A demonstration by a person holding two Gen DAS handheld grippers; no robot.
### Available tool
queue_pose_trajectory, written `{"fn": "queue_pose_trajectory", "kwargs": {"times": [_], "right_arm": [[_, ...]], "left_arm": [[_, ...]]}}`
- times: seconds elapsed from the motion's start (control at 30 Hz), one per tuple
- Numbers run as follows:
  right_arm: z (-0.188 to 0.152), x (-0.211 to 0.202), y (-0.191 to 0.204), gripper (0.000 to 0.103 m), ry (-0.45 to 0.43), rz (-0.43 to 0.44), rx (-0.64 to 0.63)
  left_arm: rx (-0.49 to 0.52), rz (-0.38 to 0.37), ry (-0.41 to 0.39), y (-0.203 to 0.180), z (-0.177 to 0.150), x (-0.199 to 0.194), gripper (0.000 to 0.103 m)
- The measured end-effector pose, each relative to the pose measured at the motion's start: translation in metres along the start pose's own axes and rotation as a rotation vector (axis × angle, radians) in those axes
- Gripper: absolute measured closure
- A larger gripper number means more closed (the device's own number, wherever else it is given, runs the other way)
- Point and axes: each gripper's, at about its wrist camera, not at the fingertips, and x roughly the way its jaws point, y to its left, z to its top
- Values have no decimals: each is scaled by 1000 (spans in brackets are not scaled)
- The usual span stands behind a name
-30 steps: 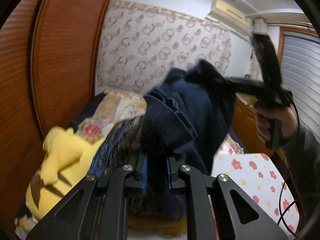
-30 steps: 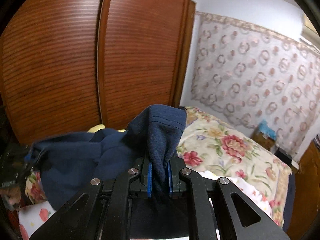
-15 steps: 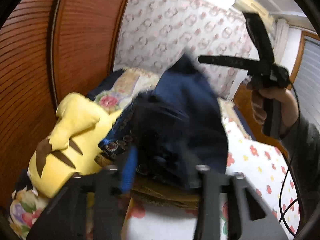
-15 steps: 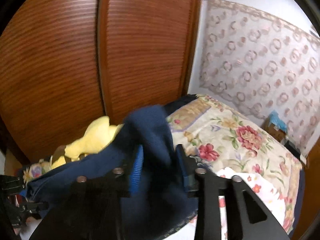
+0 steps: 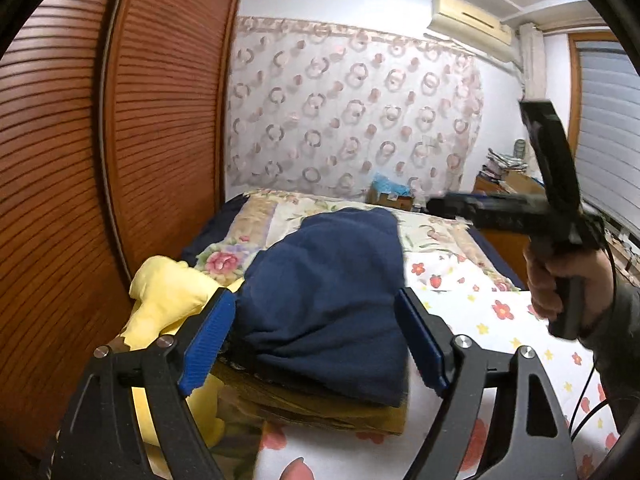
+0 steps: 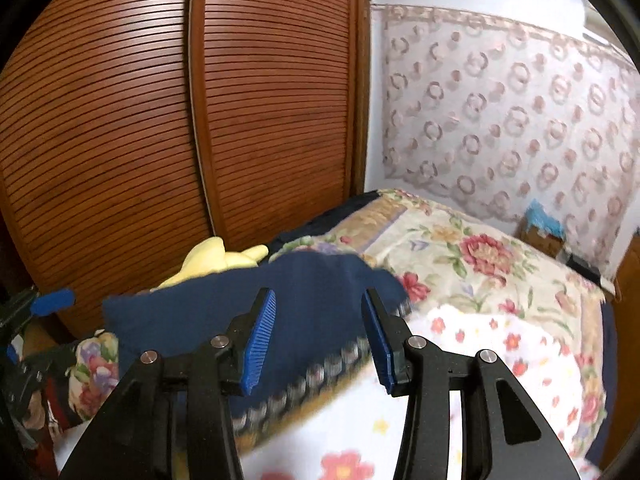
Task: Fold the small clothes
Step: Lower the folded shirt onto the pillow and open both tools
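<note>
Both grippers have let go within the last second: the left gripper (image 5: 316, 340) and right gripper (image 6: 316, 340), a moment ago pinched on cloth, now stand wide apart and empty. Released, the folded navy-blue fleece garment (image 5: 328, 292) lies on top of a stack of folded clothes (image 5: 320, 408) on the floral bedsheet (image 5: 500, 312), beside a yellow plush toy (image 5: 168, 300). It looks light, soft and floppy, likely to sag unless pinched at a folded edge or corner. Its long axis seems to run away from the left camera, toward the patterned curtain (image 5: 352, 112).
</note>
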Motion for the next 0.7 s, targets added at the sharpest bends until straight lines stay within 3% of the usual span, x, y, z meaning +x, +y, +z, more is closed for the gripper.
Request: {"fn": "queue_pose_trajectory", "kwargs": {"times": [0.3, 0.57, 0.7], "right_arm": [[-60, -86, 32, 55, -17, -93, 66], [-104, -151, 67, 29, -38, -205, 134], [-119, -191, 86, 28, -76, -275, 188]], "left_arm": [[68, -46, -16, -42, -9, -22, 21], [96, -98, -18, -75, -27, -33, 21], [116, -106, -18, -93, -33, -44, 21]]}}
